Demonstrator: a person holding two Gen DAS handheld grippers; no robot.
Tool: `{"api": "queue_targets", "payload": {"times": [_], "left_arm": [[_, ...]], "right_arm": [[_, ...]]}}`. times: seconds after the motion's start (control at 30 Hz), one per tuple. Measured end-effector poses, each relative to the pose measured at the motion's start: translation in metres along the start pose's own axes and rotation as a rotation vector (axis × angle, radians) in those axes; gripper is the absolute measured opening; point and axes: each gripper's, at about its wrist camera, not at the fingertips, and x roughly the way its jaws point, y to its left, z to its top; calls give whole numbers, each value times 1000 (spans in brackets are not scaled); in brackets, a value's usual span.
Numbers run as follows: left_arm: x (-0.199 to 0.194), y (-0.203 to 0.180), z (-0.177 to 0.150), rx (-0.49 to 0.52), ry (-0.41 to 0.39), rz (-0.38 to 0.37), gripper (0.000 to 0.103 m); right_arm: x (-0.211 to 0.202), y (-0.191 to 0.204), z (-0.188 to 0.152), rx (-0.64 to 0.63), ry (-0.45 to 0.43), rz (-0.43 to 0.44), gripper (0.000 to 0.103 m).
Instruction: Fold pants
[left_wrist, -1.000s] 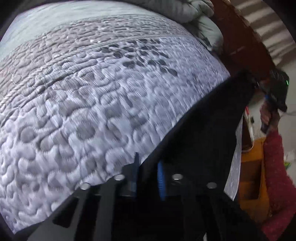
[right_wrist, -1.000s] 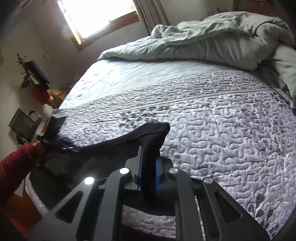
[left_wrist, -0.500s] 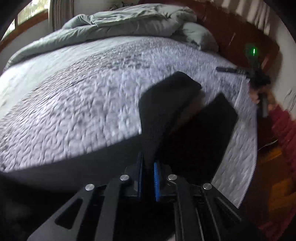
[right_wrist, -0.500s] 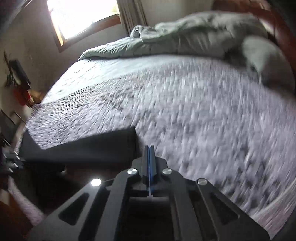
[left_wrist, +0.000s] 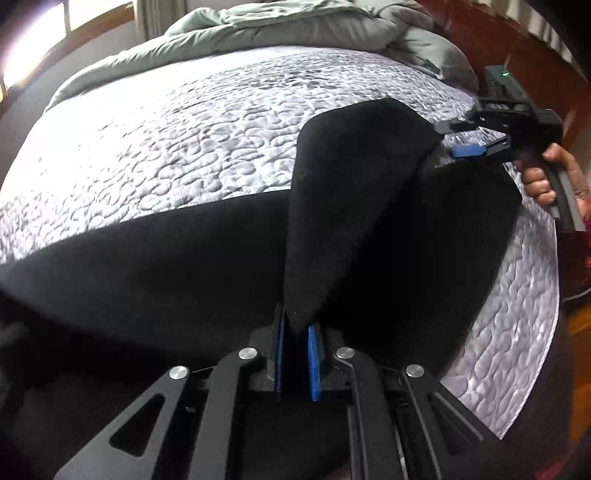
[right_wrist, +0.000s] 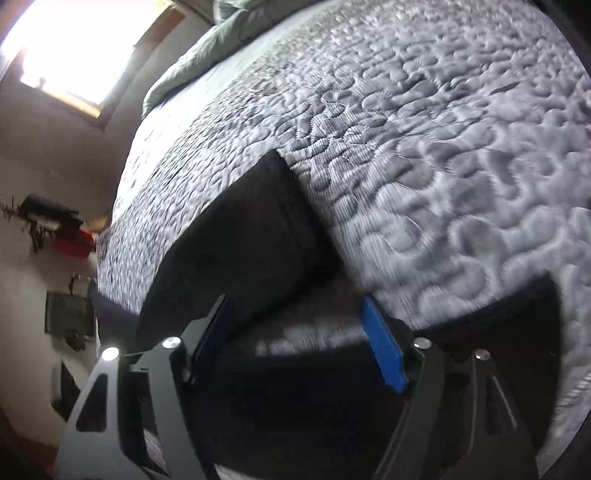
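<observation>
**One gripper holds the fold, the other has let go**

The left gripper (left_wrist: 295, 354) has its two blue pads pressed together on a raised flap of the black pants (left_wrist: 351, 192). I think it holds this flap up so that the layer can be laid over the rest of the cloth, which lies flat on the quilted bedspread (left_wrist: 166, 140). The right gripper (right_wrist: 299, 339) has its jaws wide apart with nothing between them; it hovers just above the pants (right_wrist: 240, 240), probably to release or to take a new edge. In the left view it sits just beside the tip of the flap. I count one pair of pants, two grippers, one bedspread and one grey-green duvet (left_wrist: 280, 26) bunched at the far side of the bed.
</observation>
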Motion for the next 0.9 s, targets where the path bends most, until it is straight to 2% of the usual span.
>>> {"api": "queue_targets", "payload": {"times": [0.07,0.1,0.13,0.17,0.27,0.33,0.4,0.5,0.67,0.77,0.83,0.9], "left_arm": [[2,1,2,-10,1,0,11],[2,1,2,-12,2,2,11],[2,1,2,-13,4,6,11],[2,0,2,-15,7,11,11],[-4,-2,4,-30,0,12,11],[-15,-6,5,-25,-23,12,11],[-30,-18,6,20,-53,17,12],[-47,-40,5,92,-89,47,13],[-47,-69,-4,106,-87,29,15],[-26,-85,-13,113,-57,52,15],[-9,-91,-19,104,-28,69,15],[2,-92,-24,97,-1,76,16]], "right_arm": [[10,2,9,47,7,-29,78],[10,4,13,49,-9,-31,56],[10,8,17,35,-25,-41,24],[11,8,19,37,-22,-41,19],[-2,4,20,76,-54,61,17],[-26,10,14,33,-113,47,16],[-51,12,7,-1,-162,31,16],[-89,7,-11,-37,-214,-38,14],[-123,-23,-64,4,-257,-163,12],[-124,-48,-86,51,-274,-188,12],[-111,-66,-94,101,-240,-208,12],[-92,-77,-101,134,-178,-266,12]]}}
